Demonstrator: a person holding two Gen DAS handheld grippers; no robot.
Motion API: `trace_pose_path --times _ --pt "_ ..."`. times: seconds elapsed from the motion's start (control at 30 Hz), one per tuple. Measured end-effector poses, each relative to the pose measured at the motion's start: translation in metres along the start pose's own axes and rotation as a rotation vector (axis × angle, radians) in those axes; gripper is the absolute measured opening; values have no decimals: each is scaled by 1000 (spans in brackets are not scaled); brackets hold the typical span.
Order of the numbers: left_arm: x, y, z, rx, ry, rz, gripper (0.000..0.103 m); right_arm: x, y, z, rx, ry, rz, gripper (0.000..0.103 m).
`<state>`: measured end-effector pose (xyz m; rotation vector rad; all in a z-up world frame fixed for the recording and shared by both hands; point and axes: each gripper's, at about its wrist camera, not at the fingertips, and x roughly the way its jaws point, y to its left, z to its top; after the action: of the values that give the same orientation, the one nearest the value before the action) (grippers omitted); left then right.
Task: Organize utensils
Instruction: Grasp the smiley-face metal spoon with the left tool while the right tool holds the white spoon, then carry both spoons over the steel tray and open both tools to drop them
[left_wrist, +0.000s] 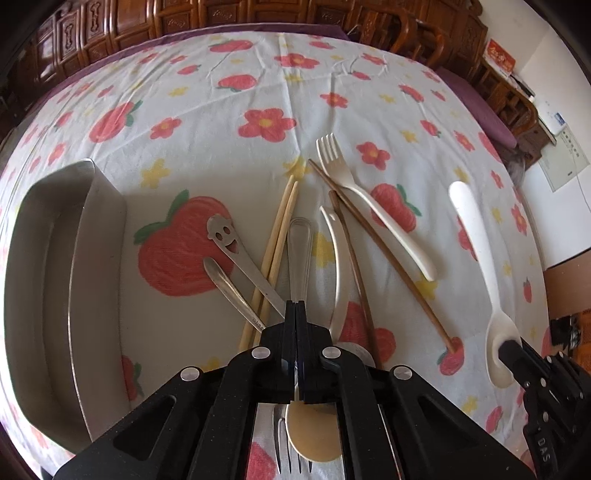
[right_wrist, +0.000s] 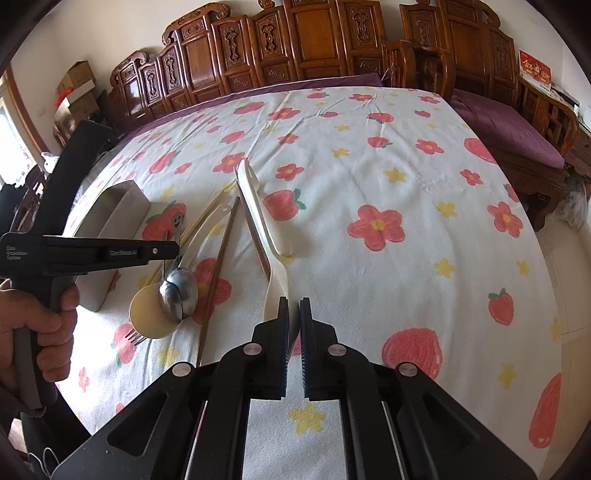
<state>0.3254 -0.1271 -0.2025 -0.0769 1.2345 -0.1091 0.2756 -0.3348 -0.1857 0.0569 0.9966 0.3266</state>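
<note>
My left gripper (left_wrist: 296, 304) is shut on a steel spoon's handle (left_wrist: 300, 254); the right wrist view shows that spoon's bowl (right_wrist: 178, 293) hanging below the left gripper (right_wrist: 176, 251). My right gripper (right_wrist: 294, 301) is shut on a white plastic spoon (right_wrist: 277, 286), which the left wrist view shows lifted (left_wrist: 476, 243) at the right. On the cloth lie a smiley-handled steel utensil (left_wrist: 236, 251), pale chopsticks (left_wrist: 279, 236), dark chopsticks (left_wrist: 373, 236), a white fork (left_wrist: 369, 203) and another white utensil (left_wrist: 338, 251). A steel fork (left_wrist: 291, 448) and a beige spoon (left_wrist: 312, 432) lie under my left gripper.
A metal tray (left_wrist: 99, 258) stands at the left on the flowered tablecloth (left_wrist: 258, 92). Carved wooden chairs (right_wrist: 314, 48) line the far edge, with a purple cushion (right_wrist: 506, 125) at the right. The person's hand (right_wrist: 33, 325) holds the left gripper.
</note>
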Motion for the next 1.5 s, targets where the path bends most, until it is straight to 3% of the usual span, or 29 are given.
trace_pose_path --times 0.23,0.3,0.37,0.43,0.63,0.93,1.5 --pt "-2 1 2 -4 7 0 0 2 4 -2 -13 10 -4 7" --pt "-2 1 3 -13 11 -6 7 2 5 -2 -15 10 -3 7" --pt "2 0 5 -12 21 16 25 3 5 -2 -15 9 -3 7" --pt "5 -1 6 -16 23 23 29 2 5 -2 -13 9 -3 7" --pt "17 -1 8 -14 43 54 28 3 4 -1 -10 11 -1 7" --pt "6 0 4 -4 -4 36 6 4 3 -1 -8 11 -2 7" --pt "-40 -8 3 57 -91 -36 5 5 9 -3 -29 14 -5 6"
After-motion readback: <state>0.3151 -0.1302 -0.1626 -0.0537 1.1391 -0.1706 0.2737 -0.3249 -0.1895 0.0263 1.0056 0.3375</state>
